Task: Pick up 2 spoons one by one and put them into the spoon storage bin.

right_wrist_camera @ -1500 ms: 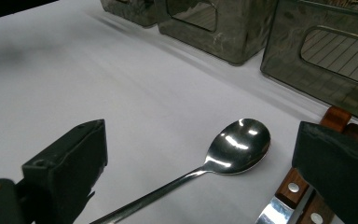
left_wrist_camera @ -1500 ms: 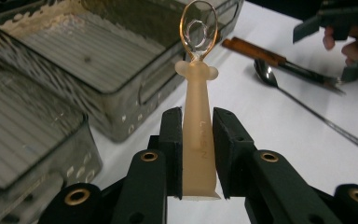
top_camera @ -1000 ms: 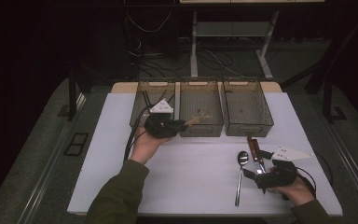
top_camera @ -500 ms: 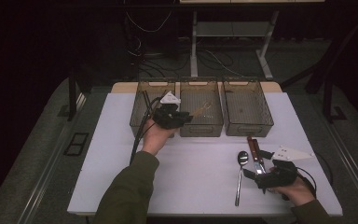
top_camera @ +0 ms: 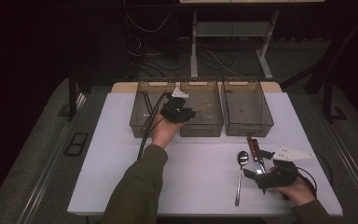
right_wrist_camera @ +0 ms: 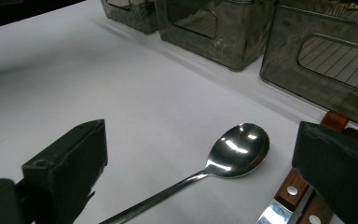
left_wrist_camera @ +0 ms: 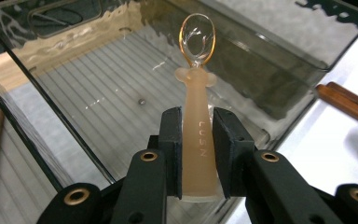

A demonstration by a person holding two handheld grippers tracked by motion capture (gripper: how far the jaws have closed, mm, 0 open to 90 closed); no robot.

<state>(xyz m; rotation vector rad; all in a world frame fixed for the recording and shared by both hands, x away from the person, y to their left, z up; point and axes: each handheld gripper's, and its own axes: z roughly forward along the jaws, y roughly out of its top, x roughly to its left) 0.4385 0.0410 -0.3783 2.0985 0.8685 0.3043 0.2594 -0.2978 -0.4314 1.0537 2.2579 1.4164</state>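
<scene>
One small spoon (left_wrist_camera: 196,116) is clamped in your left hand-held gripper (top_camera: 182,111) over the middle bin (top_camera: 200,127); next, release it (right hand-held gripper (right_wrist_camera: 205,172) gapes, empty).

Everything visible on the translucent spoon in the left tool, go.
The spoon is a small translucent piece: a frosted, peach-coloured flat handle with raised letters reading LUSN, flaring to a collar below a clear amber-rimmed oval bowl. It looks like plastic or silicone. The left tool is shut on its handle, black pads pressing both sides, bowl pointing away from the camera. It hangs over the middle bin, a smoky see-through container with a ribbed floor, and touches nothing but the pads.
</scene>
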